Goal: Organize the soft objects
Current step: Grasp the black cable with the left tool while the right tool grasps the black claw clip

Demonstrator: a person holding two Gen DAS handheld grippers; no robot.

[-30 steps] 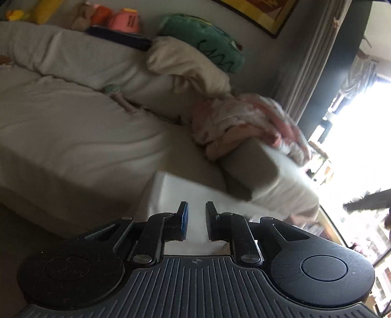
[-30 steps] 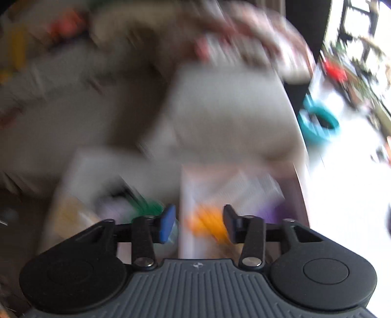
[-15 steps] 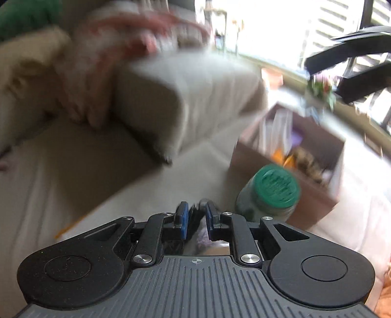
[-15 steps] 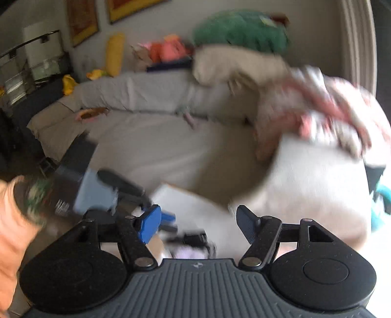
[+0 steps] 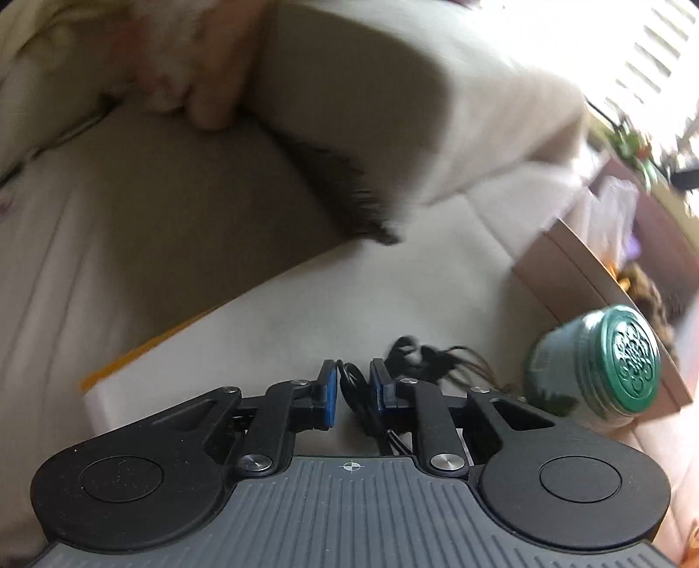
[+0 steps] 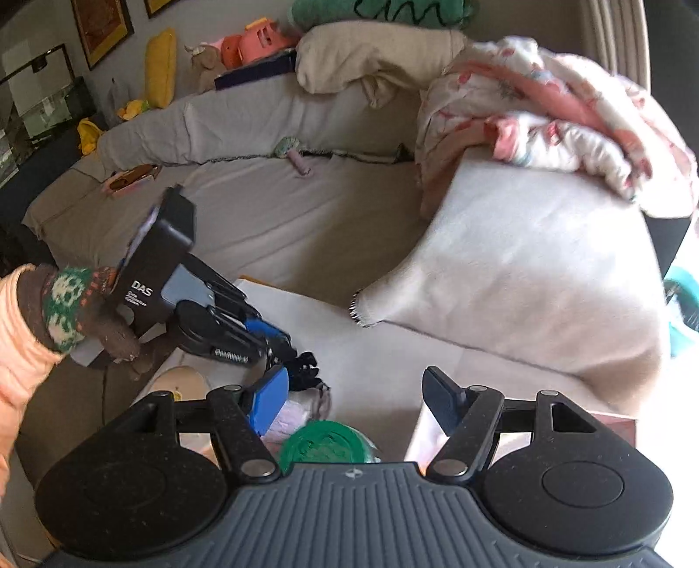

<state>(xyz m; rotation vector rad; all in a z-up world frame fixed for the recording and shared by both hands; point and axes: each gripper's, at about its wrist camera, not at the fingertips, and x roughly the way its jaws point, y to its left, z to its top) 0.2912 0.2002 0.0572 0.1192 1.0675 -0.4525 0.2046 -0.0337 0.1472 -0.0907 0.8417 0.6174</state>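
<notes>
My left gripper (image 5: 353, 384) is low over a white table (image 5: 306, 306), jaws narrow, with a black tangled cord or strap (image 5: 419, 354) running between the fingers; whether it is pinched I cannot tell. In the right wrist view the left gripper (image 6: 284, 345) reaches the same black bundle (image 6: 306, 371). My right gripper (image 6: 358, 393) is open and empty above a green-lidded jar (image 6: 325, 441). A pink-and-white blanket (image 6: 546, 109) lies crumpled on a grey cushion (image 6: 524, 271) on the sofa.
A cream pillow (image 6: 371, 57), a green plush (image 6: 380, 8), and pink and yellow toys (image 6: 249, 41) line the sofa back. A cardboard box (image 5: 589, 279) stands beside the green-lidded jar (image 5: 598, 362) on the table. A small pink item (image 6: 301, 166) lies on the sofa seat.
My left gripper swung from the sofa down to the table and came onto the black cord. My right gripper opened wider and turned up toward the sofa.
</notes>
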